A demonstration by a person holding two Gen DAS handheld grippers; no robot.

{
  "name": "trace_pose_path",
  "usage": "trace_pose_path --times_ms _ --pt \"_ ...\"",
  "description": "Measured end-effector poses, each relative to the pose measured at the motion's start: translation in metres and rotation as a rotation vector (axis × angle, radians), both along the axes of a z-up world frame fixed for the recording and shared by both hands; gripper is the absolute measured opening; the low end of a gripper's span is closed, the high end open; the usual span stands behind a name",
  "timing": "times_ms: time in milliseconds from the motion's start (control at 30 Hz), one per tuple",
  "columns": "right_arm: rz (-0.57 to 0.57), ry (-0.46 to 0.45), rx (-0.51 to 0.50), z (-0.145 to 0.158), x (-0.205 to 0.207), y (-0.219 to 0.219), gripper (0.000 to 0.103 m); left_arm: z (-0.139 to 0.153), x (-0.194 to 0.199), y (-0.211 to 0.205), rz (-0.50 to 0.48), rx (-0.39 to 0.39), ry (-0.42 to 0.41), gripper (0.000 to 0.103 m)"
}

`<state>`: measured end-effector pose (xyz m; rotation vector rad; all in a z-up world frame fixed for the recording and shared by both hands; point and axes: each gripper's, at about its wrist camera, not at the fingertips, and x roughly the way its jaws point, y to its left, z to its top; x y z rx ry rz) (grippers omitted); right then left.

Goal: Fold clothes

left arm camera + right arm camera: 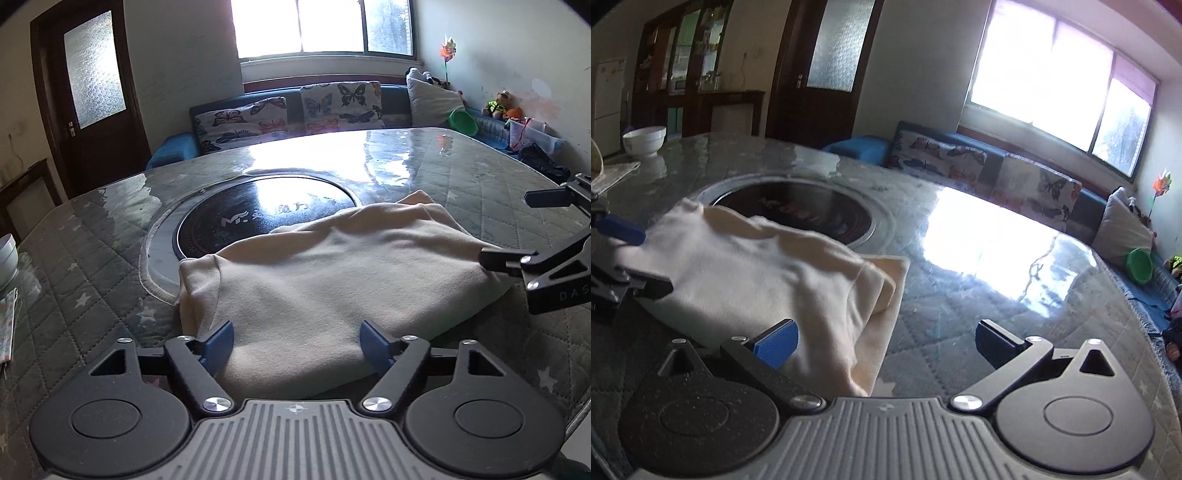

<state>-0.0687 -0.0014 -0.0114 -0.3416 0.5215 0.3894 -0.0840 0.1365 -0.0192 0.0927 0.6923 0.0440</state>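
A cream garment (332,280) lies folded in a thick rectangle on the glass-topped table (92,295), partly over the round black hob. My left gripper (297,343) stands open at the garment's near edge, its blue pads wide apart with the cloth lying loose between them. In the right wrist view the same garment (757,273) shows stacked layers at its right end. My right gripper (886,341) is open too, with its left pad over that end and its right finger above bare table. Each gripper shows in the other's view: the right gripper (511,227) and the left gripper (639,258).
A round black hob (266,218) is set into the table's middle. A white bowl (644,140) and some paper sit at the far left edge. Behind the table runs a blue sofa with butterfly cushions (332,107), a green bowl (463,122) and toys.
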Motion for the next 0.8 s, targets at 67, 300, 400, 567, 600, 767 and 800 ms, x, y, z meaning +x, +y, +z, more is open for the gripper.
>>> trace_pose_path --times_ms 67,300,400,567,600,767,800 --pt "0.001 0.025 0.002 -0.006 0.003 0.0 0.103 -0.001 0.0 0.0 0.01 0.001 0.001 0.087" --pt "-0.018 0.084 0.07 -0.013 0.008 -0.01 0.103 -0.003 0.0 0.001 0.014 -0.002 0.015 0.097" --pt "-0.018 0.09 0.105 -0.018 0.009 -0.015 0.103 -0.004 0.0 0.002 0.02 -0.009 0.017 0.103" --pt "-0.034 0.136 0.187 -0.022 0.013 -0.026 0.103 -0.006 0.0 0.004 0.022 -0.023 0.022 0.103" --pt "-0.035 0.142 0.197 -0.023 0.014 -0.028 0.103 -0.006 -0.001 0.005 0.022 -0.025 0.022 0.103" --pt "-0.037 0.16 0.223 -0.024 0.015 -0.032 0.103 -0.007 -0.001 0.006 0.025 -0.039 0.025 0.103" --pt "-0.039 0.168 0.234 -0.025 0.015 -0.033 0.103 -0.007 -0.001 0.006 0.025 -0.041 0.026 0.103"
